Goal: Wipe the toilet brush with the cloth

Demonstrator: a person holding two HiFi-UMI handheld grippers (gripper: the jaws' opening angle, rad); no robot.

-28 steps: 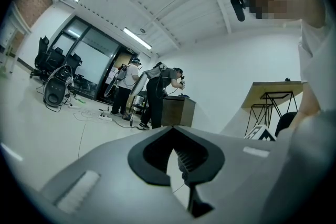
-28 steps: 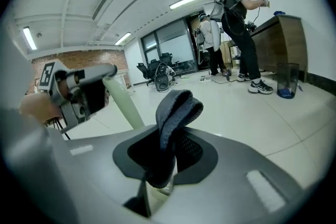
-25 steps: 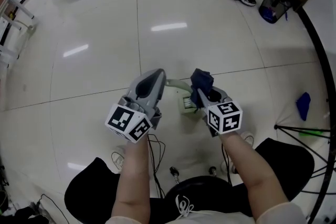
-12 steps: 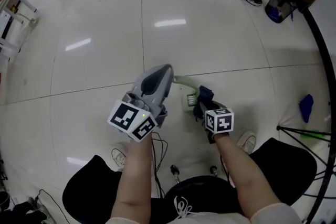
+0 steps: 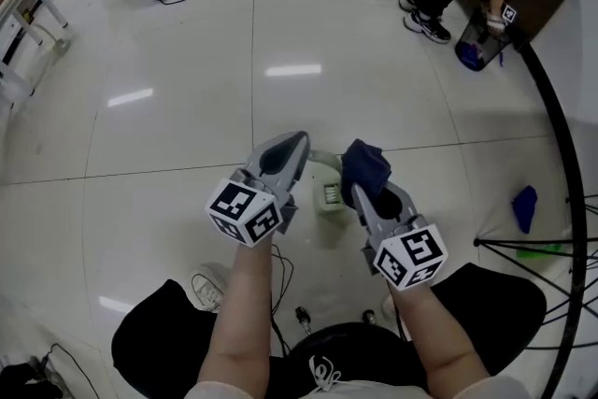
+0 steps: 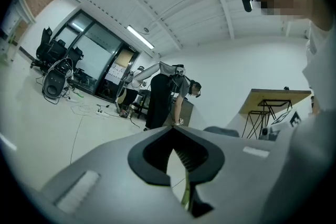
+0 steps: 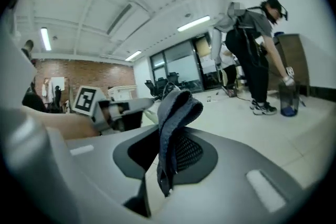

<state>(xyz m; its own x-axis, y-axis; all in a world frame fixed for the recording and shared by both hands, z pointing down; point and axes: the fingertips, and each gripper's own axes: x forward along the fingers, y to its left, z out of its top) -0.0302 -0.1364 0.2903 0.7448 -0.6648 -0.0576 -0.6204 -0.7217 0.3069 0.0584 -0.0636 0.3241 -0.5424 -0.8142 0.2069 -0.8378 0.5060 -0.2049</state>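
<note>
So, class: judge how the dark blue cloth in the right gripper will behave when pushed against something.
Probably floppy: the cloth folds over and droops above the right gripper. Likely light, since a narrow pinch holds it up. It should crumple rather than slide.

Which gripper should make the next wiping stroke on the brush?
Right. The right gripper has its jaws shut on the cloth, close beside the toilet brush. The left gripper is clamped on the brush handle, so it should hold it steady.
</note>
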